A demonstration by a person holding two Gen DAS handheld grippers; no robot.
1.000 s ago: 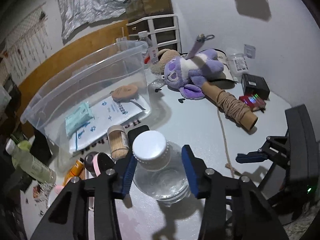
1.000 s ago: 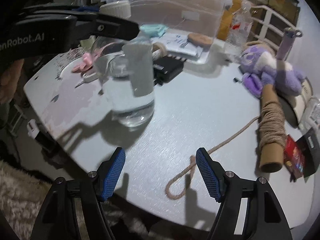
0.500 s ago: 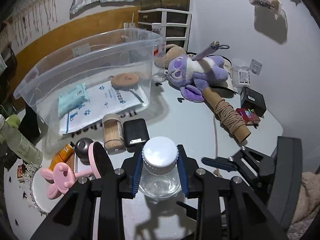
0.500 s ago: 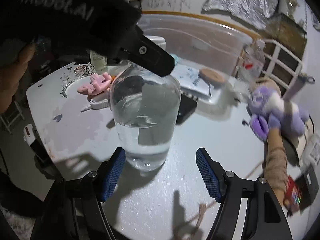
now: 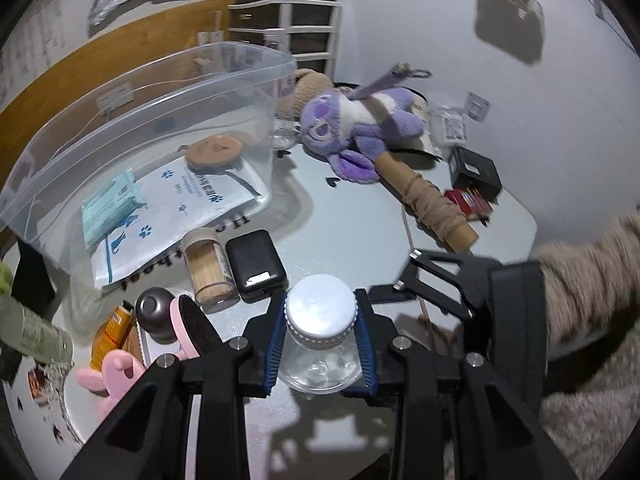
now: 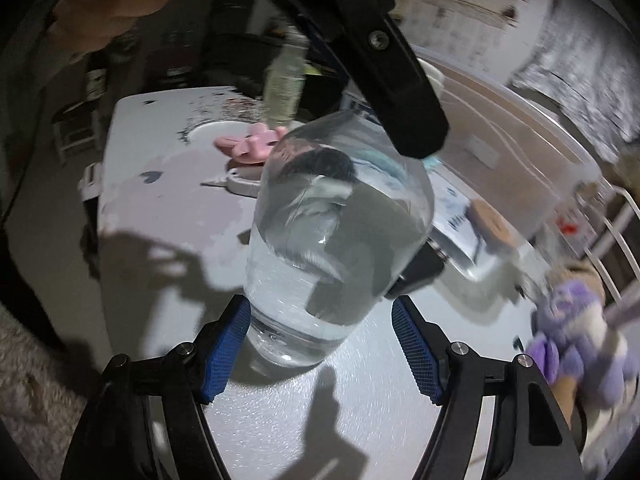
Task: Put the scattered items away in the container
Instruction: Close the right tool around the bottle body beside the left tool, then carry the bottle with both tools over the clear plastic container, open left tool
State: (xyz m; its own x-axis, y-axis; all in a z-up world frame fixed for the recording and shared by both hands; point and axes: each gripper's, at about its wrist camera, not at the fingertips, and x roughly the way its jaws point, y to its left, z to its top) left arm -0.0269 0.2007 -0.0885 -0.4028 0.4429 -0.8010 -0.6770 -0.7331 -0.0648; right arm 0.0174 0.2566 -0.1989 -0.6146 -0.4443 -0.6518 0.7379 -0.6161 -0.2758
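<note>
Bottle gripped at the cap, ready to go into the bin

Nearest, the left tongs [image 5: 321,336] are clamped on the white cap of the water bottle [image 5: 320,354], blue pads pressed to either side of it. The bottle looks lifted or just leaving the table [image 5: 352,232], though I cannot tell for sure. The right tongs [image 6: 320,350] stand apart, straddling the bottle's base without clearly touching it, seemingly ready to support it. The step in hand appears to be the pick-up; next the bottle likely needs carrying up and over the near wall of the clear container [image 5: 160,120], which sits beyond the toothpick jar [image 5: 208,264] and black case [image 5: 256,264]. Farther off lies the purple plush [image 5: 356,128].
</note>
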